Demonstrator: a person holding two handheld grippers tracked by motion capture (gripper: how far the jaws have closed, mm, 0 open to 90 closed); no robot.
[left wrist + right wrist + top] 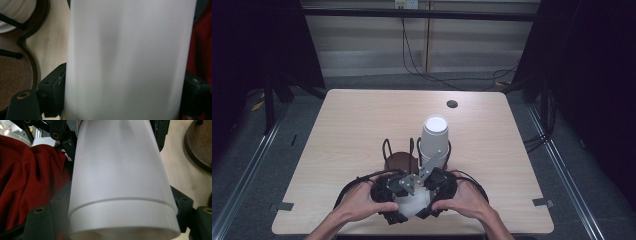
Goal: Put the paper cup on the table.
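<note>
Cup (pixel 413 202), white, smooth paper, tapered, lying near the bench (pixel 342 130) front edge, pinched between fingers of left gripper (pixel 388 194) and right gripper (pixel 438 189). Just behind: brown round stand (pixel 400 161) with black wire loops, holding upturned cup stack (pixel 434 137).

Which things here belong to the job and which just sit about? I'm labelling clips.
In the job: white paper cups clamped between left gripper and right gripper; cup stack in brown holder.
Lying about: table's cable hole; floor cables.
</note>
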